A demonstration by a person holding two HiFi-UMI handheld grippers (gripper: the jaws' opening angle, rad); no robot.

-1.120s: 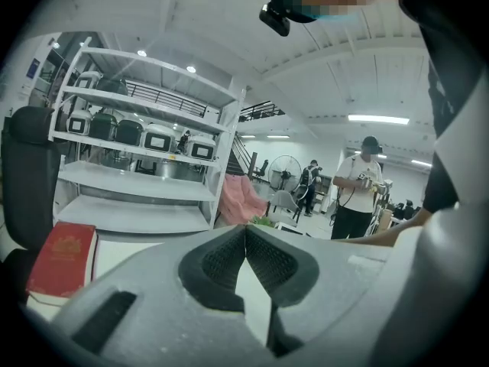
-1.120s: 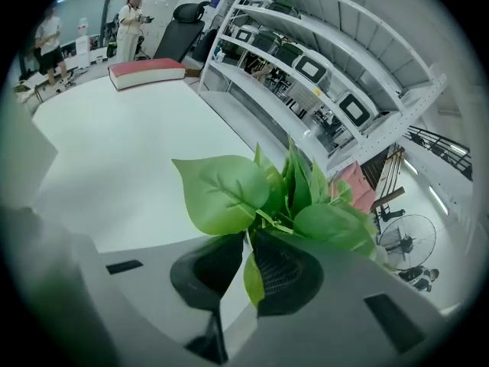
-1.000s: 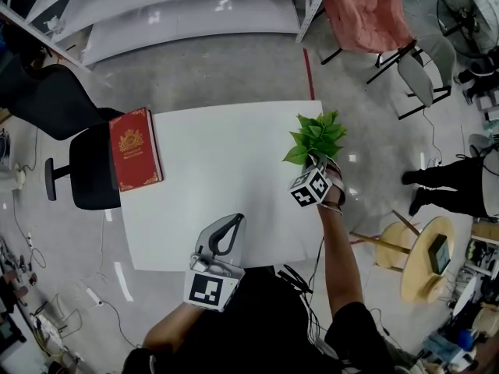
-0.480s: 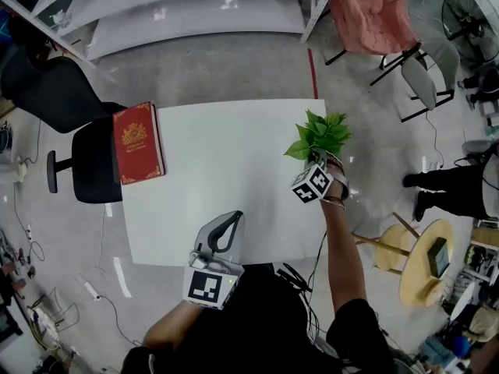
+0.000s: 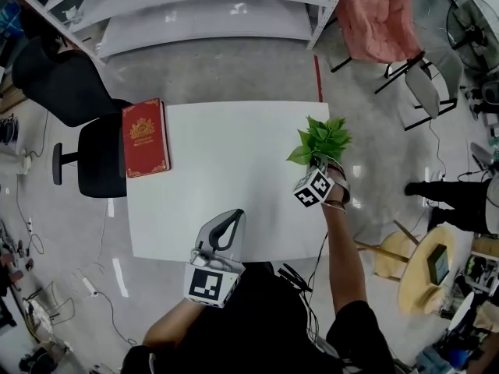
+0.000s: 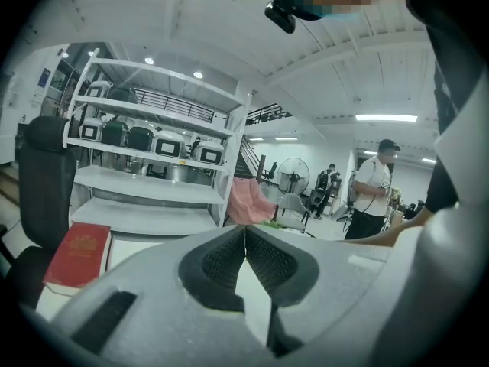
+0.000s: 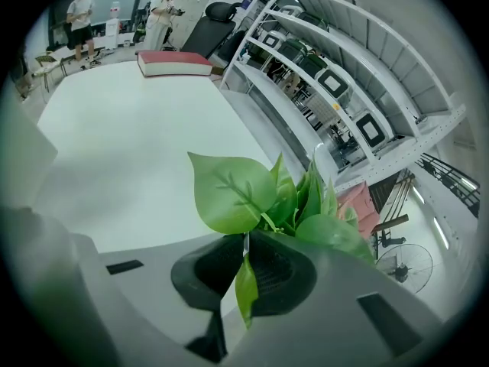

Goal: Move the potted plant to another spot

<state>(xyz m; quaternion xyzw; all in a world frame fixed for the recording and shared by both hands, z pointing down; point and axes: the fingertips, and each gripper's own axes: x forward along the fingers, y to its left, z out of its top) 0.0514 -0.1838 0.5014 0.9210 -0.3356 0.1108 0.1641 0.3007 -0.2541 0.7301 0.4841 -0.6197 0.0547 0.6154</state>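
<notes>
right gripper view shows the right gripper (image 7: 244, 243) clenched on the stems of the potted plant (image 7: 233, 193), with leaves fanning out past the jaws; the pot itself is out of sight. in the head view the plant is at the right edge of the table (image 5: 218, 170), well apart from the red book (image 5: 145, 136). the left gripper (image 6: 244, 235) is closed on nothing by the near edge. the thin stems may slip or bend in this hold, and the pot could then swing or drop off that edge.

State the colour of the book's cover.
The book is red with gold decoration, clearest in the head view.
</notes>
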